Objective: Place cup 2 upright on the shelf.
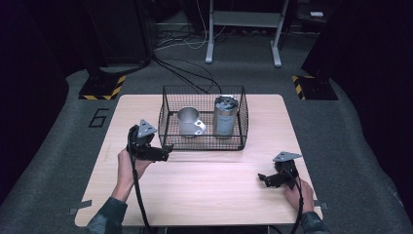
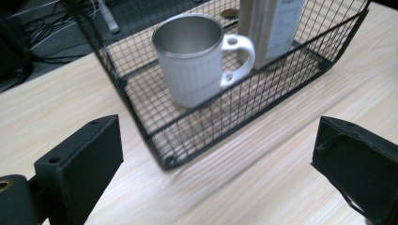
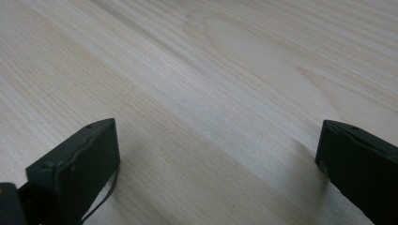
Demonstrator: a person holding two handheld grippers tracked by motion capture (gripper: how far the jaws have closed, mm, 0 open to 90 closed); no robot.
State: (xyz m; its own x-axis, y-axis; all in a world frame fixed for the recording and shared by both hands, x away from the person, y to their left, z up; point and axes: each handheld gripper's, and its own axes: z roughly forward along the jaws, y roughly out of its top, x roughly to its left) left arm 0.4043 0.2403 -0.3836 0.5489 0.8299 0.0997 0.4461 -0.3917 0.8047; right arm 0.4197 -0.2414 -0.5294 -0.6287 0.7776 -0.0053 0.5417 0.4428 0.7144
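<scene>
A: Where's the mug?

B: The steel mug (image 1: 188, 122) stands upright in the left half of the black wire basket (image 1: 168, 116), its white handle (image 2: 238, 55) turned toward the tall metal canister (image 1: 225, 116) that stands just beside it on the right. In the left gripper view the mug (image 2: 190, 58) and canister (image 2: 272, 28) sit close together with a small gap between them, both on the basket's mesh floor.

A: And the basket itself?

B: It sits toward the far middle of the light wooden desk (image 1: 204, 195). Its near left corner (image 2: 169, 161) faces the left gripper.

A: How do the grippers stand?

B: The left gripper (image 1: 163, 152) is held above the desk just outside the basket's near left corner, pointing at it, apart from the wire. Its jaws are spread wide with nothing between them. The left hand (image 1: 127, 163) grips it from behind.

A: The right one?

B: The right gripper (image 1: 265, 179) is near the desk's right front, well apart from the basket, held by the right hand (image 1: 297, 192). Its jaws are also wide apart, over bare wood. A cable trails from each gripper toward the front edge.
</scene>
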